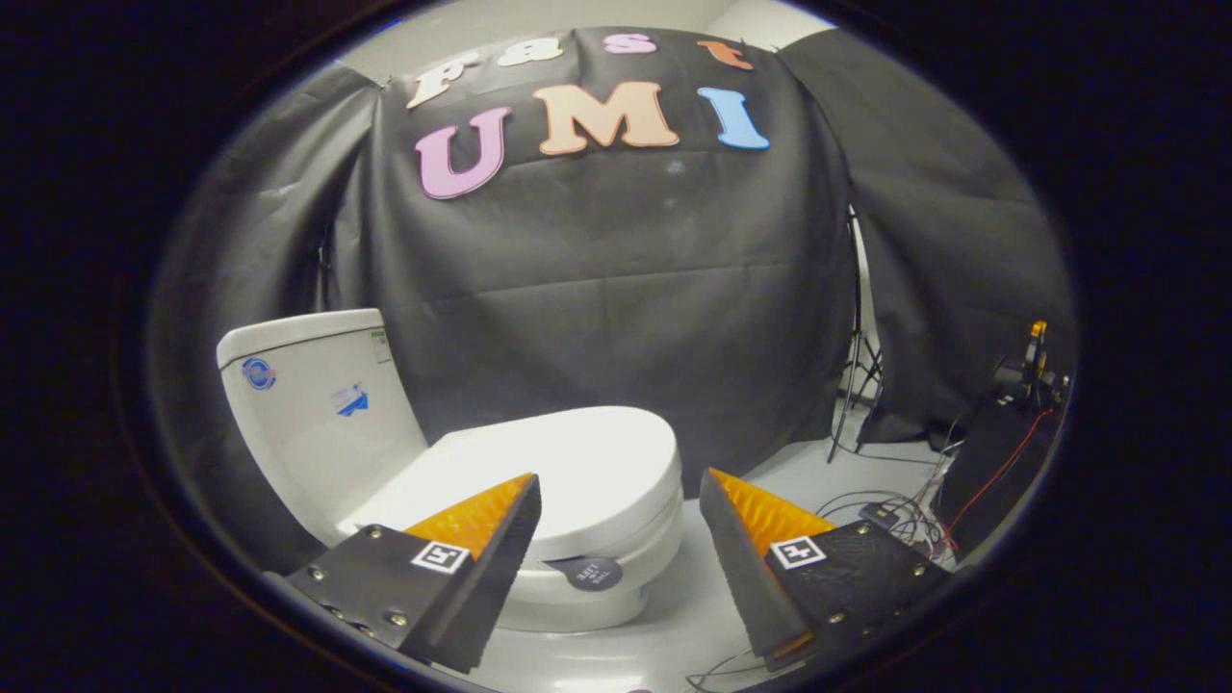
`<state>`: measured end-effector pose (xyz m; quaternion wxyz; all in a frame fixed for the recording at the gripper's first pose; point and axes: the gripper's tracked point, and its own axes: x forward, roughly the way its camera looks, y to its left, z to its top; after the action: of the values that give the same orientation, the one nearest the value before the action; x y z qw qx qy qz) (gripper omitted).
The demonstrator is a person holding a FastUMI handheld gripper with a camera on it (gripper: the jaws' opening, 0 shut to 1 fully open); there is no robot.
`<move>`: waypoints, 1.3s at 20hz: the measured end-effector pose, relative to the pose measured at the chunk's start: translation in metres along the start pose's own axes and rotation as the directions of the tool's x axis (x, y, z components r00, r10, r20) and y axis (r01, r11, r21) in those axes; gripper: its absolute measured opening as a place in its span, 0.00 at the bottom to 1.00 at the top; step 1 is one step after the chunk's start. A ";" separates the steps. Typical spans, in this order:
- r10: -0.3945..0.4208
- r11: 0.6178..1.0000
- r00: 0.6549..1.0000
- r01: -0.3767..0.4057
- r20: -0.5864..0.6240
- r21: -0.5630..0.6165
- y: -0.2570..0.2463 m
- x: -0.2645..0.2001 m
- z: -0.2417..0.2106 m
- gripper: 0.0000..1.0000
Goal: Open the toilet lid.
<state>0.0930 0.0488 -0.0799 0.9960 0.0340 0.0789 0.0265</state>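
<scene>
White lid (568, 462) lies shut on the toilet just ahead of my fingers (621, 496), which are spread apart and hold nothing, its long axis running from the tank (308, 404) toward me, its front rim nearest my left finger.

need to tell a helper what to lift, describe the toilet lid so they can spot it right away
Start at the white toilet standing before the black cloth wall, with its upright tank at the back. The toilet lid is the flat, rounded white slab lying closed on the bowl, just ahead of the open gripper. Unlike the boxy tank, it is low, smooth and horizontal.
</scene>
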 end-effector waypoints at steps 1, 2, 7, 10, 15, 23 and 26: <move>0.002 1.000 1.000 -0.001 -0.020 0.009 0.002 0.006 -0.006 0.98; 0.005 1.000 0.999 -0.004 -0.050 0.025 0.004 0.012 -0.016 0.98; 0.042 0.982 0.962 0.011 -0.270 0.189 0.014 0.029 -0.071 0.98; 0.066 0.939 0.927 0.068 -0.368 0.338 0.011 0.033 -0.102 0.99; 0.060 0.908 0.908 0.123 -0.415 0.400 0.002 0.037 -0.123 0.97; 0.175 0.826 0.884 0.108 -0.434 0.553 0.034 0.046 -0.132 0.82; 0.199 0.781 0.881 0.122 -0.430 0.612 0.036 0.045 -0.133 0.66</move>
<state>0.1150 0.0956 -0.2151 0.8772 0.3549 0.3222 0.0274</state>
